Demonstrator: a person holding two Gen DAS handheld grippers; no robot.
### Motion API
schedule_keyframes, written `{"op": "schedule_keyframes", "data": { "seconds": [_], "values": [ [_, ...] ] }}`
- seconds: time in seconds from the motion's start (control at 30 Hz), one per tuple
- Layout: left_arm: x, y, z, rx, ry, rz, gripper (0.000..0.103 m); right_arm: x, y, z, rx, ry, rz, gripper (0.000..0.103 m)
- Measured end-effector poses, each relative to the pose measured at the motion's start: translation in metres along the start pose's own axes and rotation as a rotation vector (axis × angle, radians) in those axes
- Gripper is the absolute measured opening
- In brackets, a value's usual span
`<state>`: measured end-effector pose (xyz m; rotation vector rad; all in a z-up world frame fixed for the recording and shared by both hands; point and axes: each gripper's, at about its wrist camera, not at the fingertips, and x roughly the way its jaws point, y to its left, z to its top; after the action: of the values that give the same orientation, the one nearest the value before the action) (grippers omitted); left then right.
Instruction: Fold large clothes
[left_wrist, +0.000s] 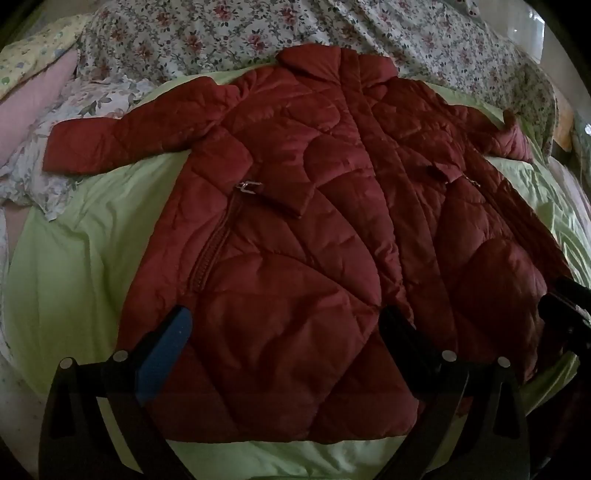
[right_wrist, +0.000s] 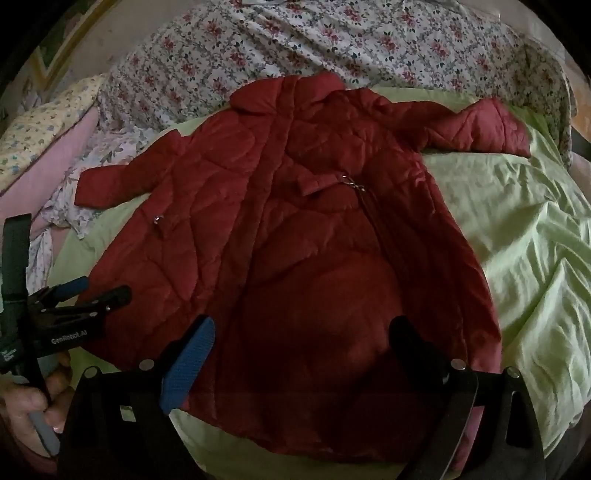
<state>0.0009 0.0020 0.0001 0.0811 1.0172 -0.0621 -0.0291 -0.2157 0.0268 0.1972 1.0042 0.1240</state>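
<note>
Both tongs hang over the near hem, spread wide and holding nothing. Left gripper sits above the hem's left half, right gripper just beside it over the right half. Straight ahead of them the coat lies flat, front up, on the green sheet, its long axis running away toward the collar. Sleeves stretch outward, left sleeve nearer the left gripper, right sleeve nearer the right, so I'd guess each takes its own side.
</note>
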Motion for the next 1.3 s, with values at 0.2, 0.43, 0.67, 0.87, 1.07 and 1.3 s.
{"op": "schedule_keyframes", "data": {
  "seconds": [0.2, 0.43, 0.67, 0.87, 1.07, 1.3],
  "values": [
    [-0.003, 0.008, -0.001, 0.002, 0.001, 0.003, 0.102, 0.001, 0.003, -0.001, 0.006, -0.012, -0.001, 0.096],
    [-0.002, 0.008, 0.0, 0.0, -0.001, 0.003, 0.102, 0.006, 0.019, -0.001, 0.008, 0.006, -0.007, 0.096],
    [-0.001, 0.008, 0.0, -0.001, -0.002, 0.007, 0.102, 0.001, 0.004, 0.001, 0.005, 0.001, -0.002, 0.096],
    [-0.001, 0.007, 0.0, -0.003, -0.001, 0.002, 0.102, -0.002, 0.0, 0.004, 0.001, 0.0, -0.003, 0.096],
    [0.0, 0.008, 0.001, -0.004, 0.0, 0.009, 0.102, 0.0, -0.001, 0.006, 0.009, 0.01, 0.0, 0.096],
    [0.004, 0.009, 0.008, -0.008, 0.002, 0.01, 0.102, -0.001, -0.001, 0.01, 0.016, 0.009, 0.013, 0.096]
  ]
}}
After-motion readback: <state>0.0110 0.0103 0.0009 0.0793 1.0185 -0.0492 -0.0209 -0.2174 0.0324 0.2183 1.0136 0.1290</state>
